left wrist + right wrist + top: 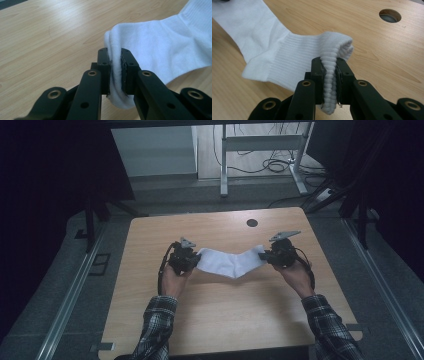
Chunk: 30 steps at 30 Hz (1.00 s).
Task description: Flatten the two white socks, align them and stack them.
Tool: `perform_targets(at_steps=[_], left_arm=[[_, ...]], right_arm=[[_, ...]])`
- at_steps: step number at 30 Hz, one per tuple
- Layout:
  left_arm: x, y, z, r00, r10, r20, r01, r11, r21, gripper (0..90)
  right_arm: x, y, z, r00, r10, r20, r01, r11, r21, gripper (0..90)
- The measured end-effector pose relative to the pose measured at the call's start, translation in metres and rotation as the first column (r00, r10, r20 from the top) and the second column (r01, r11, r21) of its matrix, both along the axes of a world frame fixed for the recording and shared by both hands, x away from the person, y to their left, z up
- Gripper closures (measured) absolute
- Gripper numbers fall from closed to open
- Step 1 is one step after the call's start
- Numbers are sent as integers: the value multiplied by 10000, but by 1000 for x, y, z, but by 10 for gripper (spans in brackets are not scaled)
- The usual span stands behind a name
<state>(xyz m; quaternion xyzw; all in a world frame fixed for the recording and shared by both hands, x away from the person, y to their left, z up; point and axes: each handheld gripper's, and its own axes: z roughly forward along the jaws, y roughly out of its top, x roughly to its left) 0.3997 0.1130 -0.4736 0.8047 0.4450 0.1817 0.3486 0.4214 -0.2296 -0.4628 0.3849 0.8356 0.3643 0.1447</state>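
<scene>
- Two grippers hold one white sock (231, 262) between them in the high view. My left gripper (192, 260) grasps one end and my right gripper (266, 255) grasps the other. The sock sags in the middle over the table (210, 320). Taking the round hole (252, 223) in the tabletop as my landmark, the sock hangs nearer to me than the hole, its right end closest to the hole and its left end well off to the hole's left. My hands come up from the near edge in plaid sleeves (157, 325).
- Left gripper view: my left gripper (115, 65) is clenched on the smooth end of the sock (160, 47), with folded fabric squeezed between the pads and poking out above and below them. Most of the sock stretches away to the upper right, above the wood.
- Right gripper view: my right gripper (329, 72) is clamped on the ribbed cuff of the sock (287, 57), the ribs bunched between the pads. The hole (390, 15) lies beyond the cuff to the upper right, well apart from it, and the sock runs off to the upper left, away from the hole.
</scene>
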Motion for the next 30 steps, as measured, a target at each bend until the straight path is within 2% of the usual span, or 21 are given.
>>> perform_targets(at_steps=[8,16,18,21,24,25,28,30], left_arm=[[14,-6,-20,9994,312,-131,-306,9987,396,794],[21,-11,-46,9976,370,-590,-329,9971,691,793],[22,-11,-50,9968,396,-688,-348,9970,694,788],[22,-11,-56,9960,452,-777,-393,9963,761,779],[22,-9,-58,9946,681,-777,-644,9967,498,751],[23,-8,-59,9938,781,-790,-751,9964,404,717],[23,-7,-59,9924,969,-757,-944,9949,357,678],[22,-6,-58,9922,1072,-634,-1054,9939,310,600]], right_arm=[[19,2,-21,9991,-376,-192,377,9993,15,776],[26,1,-42,9972,-567,-497,561,9984,-117,772],[27,1,-51,9959,-608,-674,593,9980,-239,763],[28,1,-56,9959,-604,-671,581,9976,-363,751],[28,0,-63,9949,-714,-712,685,9967,-429,718],[28,-2,-64,9940,-815,-733,799,9965,-246,696],[28,-3,-64,9934,-864,-749,849,9961,-232,668],[27,-3,-59,9940,-896,-633,876,9956,-347,613]])
